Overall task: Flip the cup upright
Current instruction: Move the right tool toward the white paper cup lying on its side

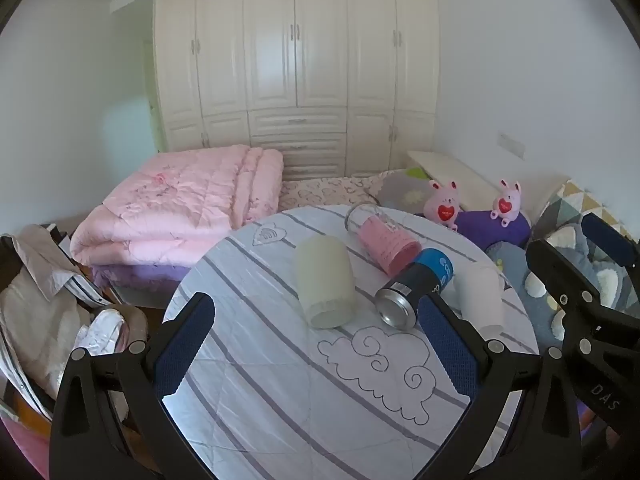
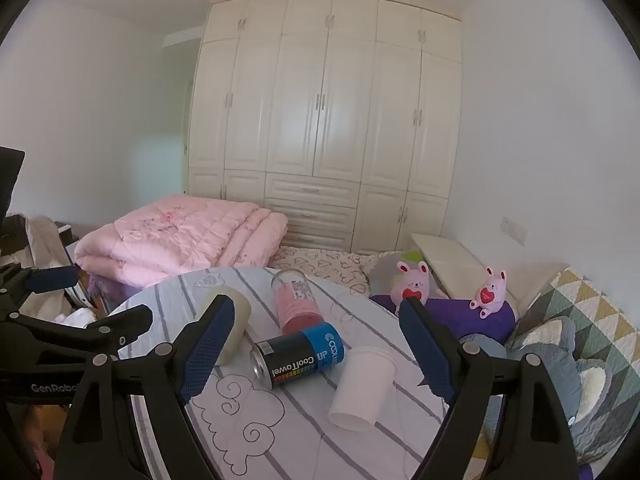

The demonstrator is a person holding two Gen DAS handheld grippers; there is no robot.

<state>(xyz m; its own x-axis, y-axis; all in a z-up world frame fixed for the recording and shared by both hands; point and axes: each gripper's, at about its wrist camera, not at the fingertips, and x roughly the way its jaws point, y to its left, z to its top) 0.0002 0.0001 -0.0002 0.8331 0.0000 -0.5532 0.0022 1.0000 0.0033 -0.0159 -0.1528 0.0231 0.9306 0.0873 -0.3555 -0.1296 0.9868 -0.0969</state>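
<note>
1. Four cups lie on their sides on the round surface (image 1: 248, 380), which wears a striped cloth with cloud outlines. Which one the task means cannot be told.
2. The pale green frosted cup (image 1: 325, 282) lies ahead of the left claw (image 1: 316, 330), in line with the gap between its spread fingers, mouth end toward the camera. In the right wrist view the same cup (image 2: 236, 320) is partly hidden behind that claw's left finger.
3. The white paper cup (image 2: 362, 386) lies just ahead of the right claw (image 2: 314, 326), between its fingers and nearer the right one, its wide mouth tipped toward the camera. From the left claw it sits behind the right finger (image 1: 448, 332).
4. The black and blue "CoolTowel" can-shaped cup (image 2: 298, 354) lies between the green and white cups, metal end toward the cameras, touching the white cup or nearly so.
5. The glass cup with a pink sleeve (image 1: 380, 240) lies farthest from both claws, beyond the can.
6. Both claws are open, holding nothing, and hang above the near edge of the surface; neither touches a cup.
7. Beyond the surface: a folded pink quilt (image 1: 180, 216) on the bed to the left, two pink plush bunnies (image 2: 414, 286) to the right, and a cream wardrobe (image 2: 320, 120) against the far wall.
</note>
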